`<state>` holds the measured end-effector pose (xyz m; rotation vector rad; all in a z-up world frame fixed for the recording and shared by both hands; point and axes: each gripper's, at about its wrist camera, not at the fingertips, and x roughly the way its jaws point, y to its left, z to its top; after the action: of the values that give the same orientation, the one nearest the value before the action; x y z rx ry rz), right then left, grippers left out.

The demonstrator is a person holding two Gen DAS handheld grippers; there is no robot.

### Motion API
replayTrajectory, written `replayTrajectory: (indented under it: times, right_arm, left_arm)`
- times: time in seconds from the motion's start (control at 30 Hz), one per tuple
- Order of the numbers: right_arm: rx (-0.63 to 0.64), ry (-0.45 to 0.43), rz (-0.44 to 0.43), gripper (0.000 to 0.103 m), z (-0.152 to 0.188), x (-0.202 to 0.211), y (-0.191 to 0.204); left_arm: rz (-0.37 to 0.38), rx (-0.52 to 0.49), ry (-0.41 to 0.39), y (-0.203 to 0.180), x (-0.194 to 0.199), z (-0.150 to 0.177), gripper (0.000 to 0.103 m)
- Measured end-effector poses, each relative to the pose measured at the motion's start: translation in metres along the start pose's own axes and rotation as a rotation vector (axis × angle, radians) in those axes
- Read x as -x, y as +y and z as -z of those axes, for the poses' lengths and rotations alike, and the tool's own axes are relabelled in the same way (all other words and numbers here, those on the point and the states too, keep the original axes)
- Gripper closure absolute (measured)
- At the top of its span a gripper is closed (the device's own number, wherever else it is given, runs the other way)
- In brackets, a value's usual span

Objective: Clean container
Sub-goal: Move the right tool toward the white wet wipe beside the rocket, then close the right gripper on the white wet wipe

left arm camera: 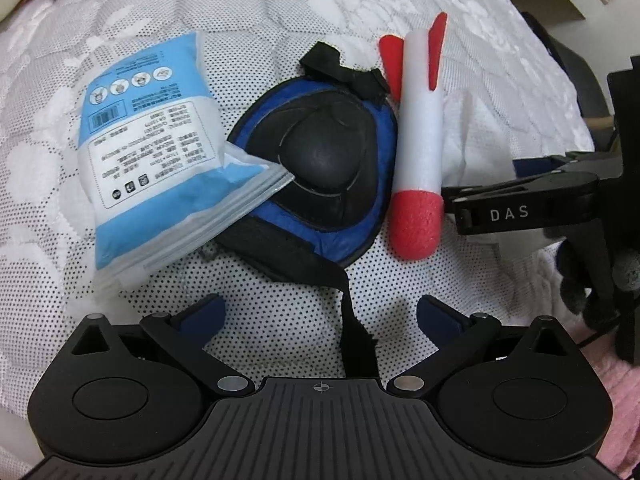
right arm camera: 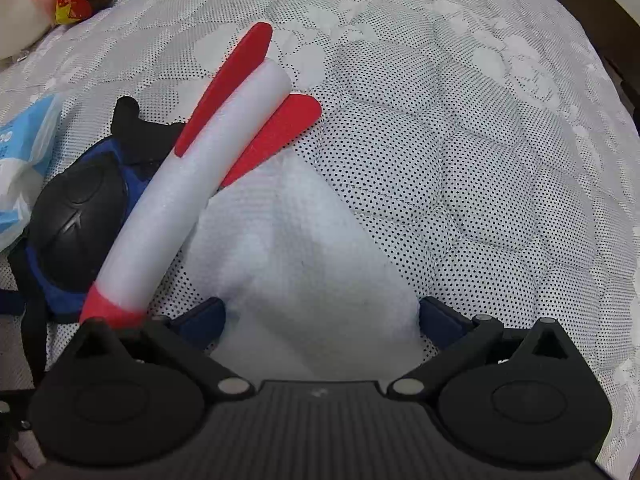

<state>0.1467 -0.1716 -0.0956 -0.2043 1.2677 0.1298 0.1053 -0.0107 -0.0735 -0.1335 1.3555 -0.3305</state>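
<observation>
A white cloth [right arm camera: 316,264] lies flat on the bed [right arm camera: 460,152], reaching in between the right gripper [right arm camera: 322,316]'s spread, released fingers [right arm camera: 438,314]. Left gripper [left arm camera: 320,312] also gapes, empty, over a strap [left arm camera: 354,320]. Foam rocket [right arm camera: 188,184] touches the cloth's left edge; open quilt lies right.

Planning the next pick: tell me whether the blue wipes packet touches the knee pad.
Touching. In the left wrist view, the wipes packet's clear sealed corner lies overlapping the knee pad's blue rim and black cap.

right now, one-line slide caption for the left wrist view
Open left gripper above a blue-and-black knee pad, flanked by a blue wipes packet and foam rocket on quilted white bedding.
</observation>
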Motion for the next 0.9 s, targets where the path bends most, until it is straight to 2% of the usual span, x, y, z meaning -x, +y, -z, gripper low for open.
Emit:
replayTrajectory:
  times: [0.23, 0.3, 0.33, 0.37, 0.43, 0.53, 0.6, 0.67, 0.7, 0.77, 0.9]
  right_arm:
    - [0.02, -0.021, -0.002, 0.0, 0.008, 0.007, 0.007]
    - [0.046, -0.054, -0.01, 0.008, 0.012, 0.017, 0.01]
    - [0.058, -0.077, -0.019, 0.021, 0.014, 0.025, 0.012]
    - [0.065, -0.095, -0.03, 0.039, 0.015, 0.033, 0.013]
    - [0.041, -0.099, -0.044, 0.044, 0.014, 0.044, 0.013]
    - [-0.096, -0.067, -0.037, 0.05, 0.007, 0.04, 0.008]
    - [-0.108, -0.105, -0.002, 0.057, 0.005, 0.04, 0.01]
    - [-0.109, -0.136, 0.0, 0.082, 0.006, 0.053, 0.017]
    - [-0.125, -0.149, -0.009, 0.086, 0.009, 0.059, 0.02]
    - [-0.242, -0.166, -0.088, 0.087, 0.007, 0.073, 0.018]
    - [-0.516, -0.186, -0.399, 0.087, 0.027, 0.098, -0.009]
  left_arm:
    - [0.023, 0.029, -0.007, 0.006, -0.001, -0.002, 0.0]
    - [0.04, 0.047, -0.01, 0.01, 0.0, -0.004, 0.0]
    - [0.051, 0.057, -0.012, 0.013, 0.002, -0.004, 0.0]
    - [0.065, 0.069, -0.016, 0.016, 0.003, -0.004, 0.0]
    - [0.086, 0.079, -0.023, 0.02, 0.006, -0.004, 0.0]
    - [0.087, 0.071, -0.038, 0.023, 0.009, -0.005, 0.0]
    - [0.067, 0.057, -0.062, 0.022, 0.014, -0.004, 0.0]
    - [0.008, 0.029, -0.107, 0.02, 0.021, -0.001, 0.0]
    - [-0.03, 0.012, -0.133, 0.019, 0.026, 0.001, 0.0]
    - [-0.103, 0.0, -0.183, 0.02, 0.035, 0.002, 0.0]
    - [-0.243, 0.097, -0.247, 0.042, 0.054, -0.002, 0.0]
